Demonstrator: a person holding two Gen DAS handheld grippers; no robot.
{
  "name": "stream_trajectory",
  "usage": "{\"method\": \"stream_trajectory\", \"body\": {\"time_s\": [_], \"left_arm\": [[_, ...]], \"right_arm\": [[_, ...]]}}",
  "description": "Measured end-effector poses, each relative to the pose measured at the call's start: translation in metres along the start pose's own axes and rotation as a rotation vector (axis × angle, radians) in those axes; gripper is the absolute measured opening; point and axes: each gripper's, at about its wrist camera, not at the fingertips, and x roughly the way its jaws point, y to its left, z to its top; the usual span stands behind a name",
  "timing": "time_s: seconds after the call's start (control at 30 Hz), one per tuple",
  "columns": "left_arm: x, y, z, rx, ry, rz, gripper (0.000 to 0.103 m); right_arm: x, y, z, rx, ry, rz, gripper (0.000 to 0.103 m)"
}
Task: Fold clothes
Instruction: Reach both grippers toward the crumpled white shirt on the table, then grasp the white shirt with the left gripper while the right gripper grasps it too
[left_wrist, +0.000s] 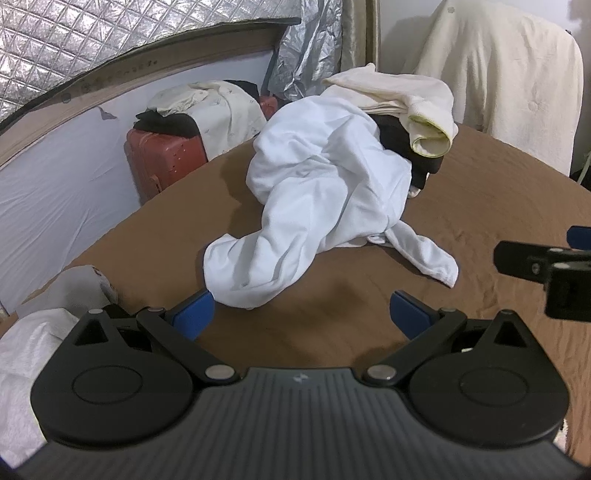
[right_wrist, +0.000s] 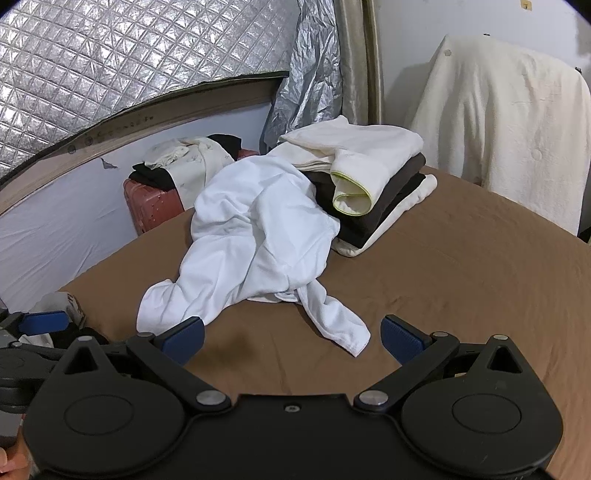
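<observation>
A crumpled white garment (left_wrist: 317, 199) lies on the brown table (left_wrist: 498, 206), with a sleeve trailing toward me; it also shows in the right wrist view (right_wrist: 255, 243). Behind it is a stack of folded clothes (right_wrist: 373, 184), cream on top of dark brown and black, also seen in the left wrist view (left_wrist: 406, 107). My left gripper (left_wrist: 301, 314) is open and empty, its left fingertip close to the garment's near edge. My right gripper (right_wrist: 291, 338) is open and empty, just short of the trailing sleeve (right_wrist: 340, 325). The right gripper also shows at the right edge of the left wrist view (left_wrist: 535, 262).
A red suitcase (left_wrist: 162, 158) with clothes on it stands beyond the table's far left edge. A cream cloth (right_wrist: 506, 122) hangs over a chair at the back right. White cloth (left_wrist: 22, 354) lies at the near left. Silver quilted foil (right_wrist: 110, 66) covers the back wall.
</observation>
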Motion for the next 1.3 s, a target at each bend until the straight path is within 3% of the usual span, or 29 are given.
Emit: {"method": "stream_trajectory", "body": {"time_s": [0.67,0.8,0.87,1.0,1.13,1.3], "left_arm": [[0.023,-0.003,-0.008,0.018,0.043,0.024,0.103],[0.039,0.001,-0.011,-0.002,0.070,0.026,0.103],[0.048,0.006,-0.008,-0.028,0.080,0.024,0.103],[0.063,0.024,0.022,-0.109,0.056,0.057,0.103],[0.088,0.034,0.068,-0.153,0.017,0.133,0.103],[0.159,0.046,0.110,-0.230,0.008,0.141,0.103]], "right_arm": [[0.017,-0.006,-0.004,0.029,0.038,0.029,0.103],[0.027,-0.011,-0.007,0.048,0.044,0.057,0.103],[0.034,-0.016,-0.009,0.076,0.037,0.113,0.103],[0.064,-0.035,0.006,0.225,0.048,0.294,0.103],[0.113,-0.034,0.040,0.270,0.094,0.310,0.103],[0.170,-0.042,0.073,0.382,0.099,0.323,0.103]]}}
